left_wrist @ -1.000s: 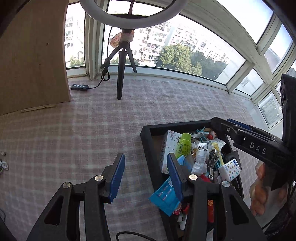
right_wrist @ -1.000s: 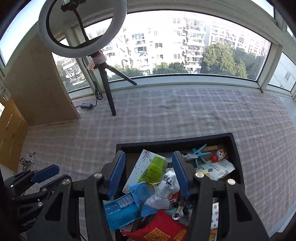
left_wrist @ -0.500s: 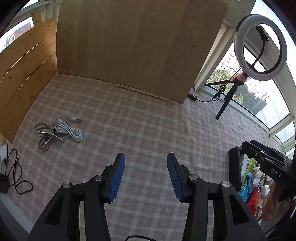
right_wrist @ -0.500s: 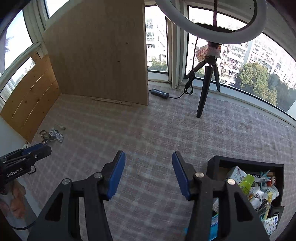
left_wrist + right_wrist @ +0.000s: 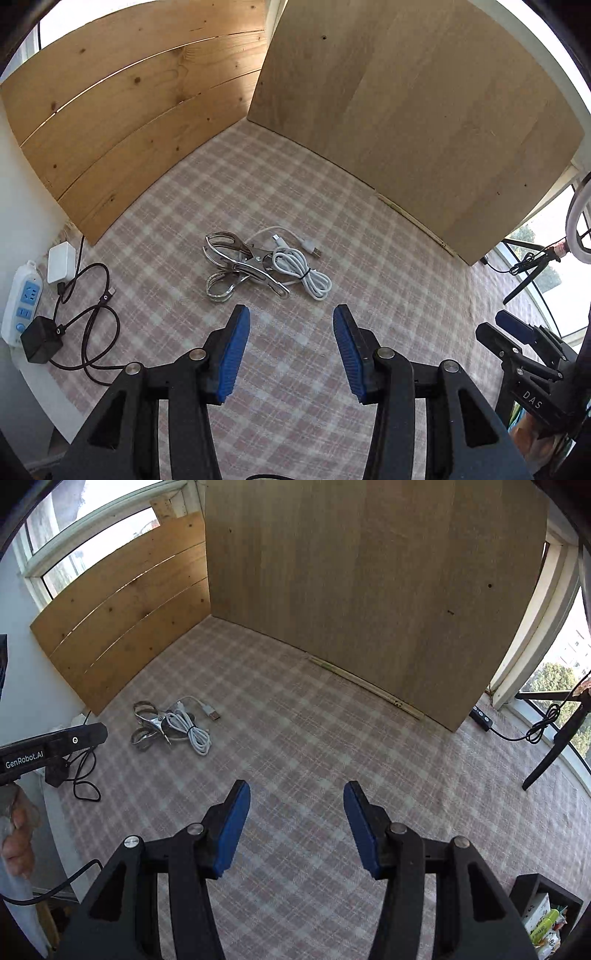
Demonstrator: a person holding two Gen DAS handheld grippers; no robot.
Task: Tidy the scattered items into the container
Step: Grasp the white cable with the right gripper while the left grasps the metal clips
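Left wrist view shows the left gripper (image 5: 291, 350) with its blue pads spread apart and nothing between them, hanging just short of a small pile on the checked cloth (image 5: 369, 240): a coiled white USB cable (image 5: 303, 267) lying against and partly over two metal clips (image 5: 236, 264). The right gripper (image 5: 296, 830) is likewise spread and empty, well apart from the cable and to its right. The black container (image 5: 543, 904), already crowded with packets, sits at the far right, well away from the cable.

The likely trouble is the tangle. Closing on the cable may drag a clip along, or catch only one loop so the coil unravels and trails. The clips look smooth and rounded, so the pads could slide off. The black power leads (image 5: 86, 314) left of the cable could snag a low sweep.
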